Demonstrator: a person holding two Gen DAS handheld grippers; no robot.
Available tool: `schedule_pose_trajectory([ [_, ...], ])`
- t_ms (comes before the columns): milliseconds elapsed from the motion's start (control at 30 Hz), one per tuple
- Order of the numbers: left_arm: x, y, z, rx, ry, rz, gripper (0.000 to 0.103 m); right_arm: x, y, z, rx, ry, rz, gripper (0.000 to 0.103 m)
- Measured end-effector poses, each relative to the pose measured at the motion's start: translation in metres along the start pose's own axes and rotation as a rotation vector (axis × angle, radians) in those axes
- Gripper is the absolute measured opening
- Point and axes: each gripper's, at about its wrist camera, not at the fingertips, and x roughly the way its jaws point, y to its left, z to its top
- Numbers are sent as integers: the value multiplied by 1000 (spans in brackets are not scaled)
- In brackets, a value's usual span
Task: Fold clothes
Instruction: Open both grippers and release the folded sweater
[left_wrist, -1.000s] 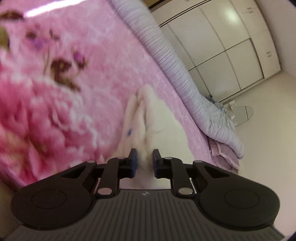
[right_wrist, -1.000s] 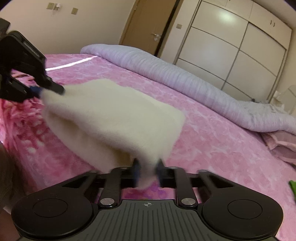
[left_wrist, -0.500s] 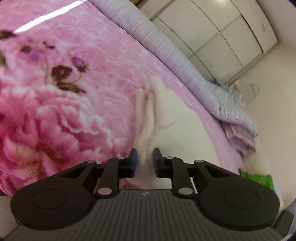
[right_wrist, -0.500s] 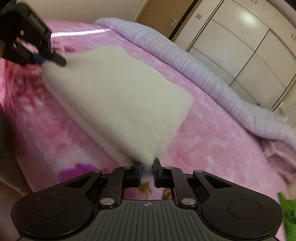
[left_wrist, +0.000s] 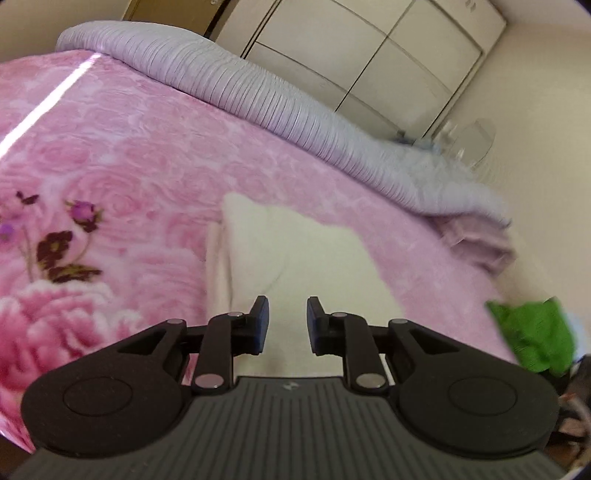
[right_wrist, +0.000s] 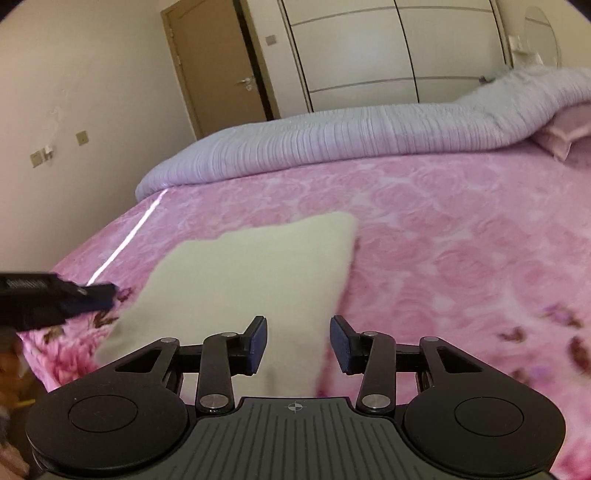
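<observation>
Left gripper (left_wrist: 284, 319) apparently free above folded cream garment (left_wrist: 295, 254).

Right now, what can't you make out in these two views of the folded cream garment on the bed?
- Cream garment: near edge hidden behind the gripper body in both wrist views.
- Green item, left wrist view: blurred at the fisheye rim, kind unclear.
- Left gripper, right wrist view: cut off by the left edge.

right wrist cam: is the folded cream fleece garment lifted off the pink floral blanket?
No, the folded cream fleece garment lies flat on the pink floral blanket, with neither gripper's pads pressing on it.
</observation>
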Motion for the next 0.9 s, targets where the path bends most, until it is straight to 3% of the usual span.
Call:
schedule_pose_trajectory([
  [133,26,5,-5,46,50,73,11,27,9,-6,13,15,-60,41],
  [267,41,7,-8,112,80,92,11,52,9,-8,-61,127,-119,40],
  [400,29,-2,8,142,86,94,11,53,2,13,-57,211,-84,41],
  [467,21,-5,18,142,69,84,10,44,-6,25,-14,181,-51,41],
  [600,34,-8,38,138,60,79,10,45,-9,46,21,82,-68,41],
  [733,71,-10,35,195,126,129,10,78,-5,46,0,113,-104,41],
  [800,84,-6,27,218,117,146,11,92,-3,36,-23,140,-138,40],
  [900,89,5,26,164,100,134,9,105,0,24,-51,150,-176,40],
])
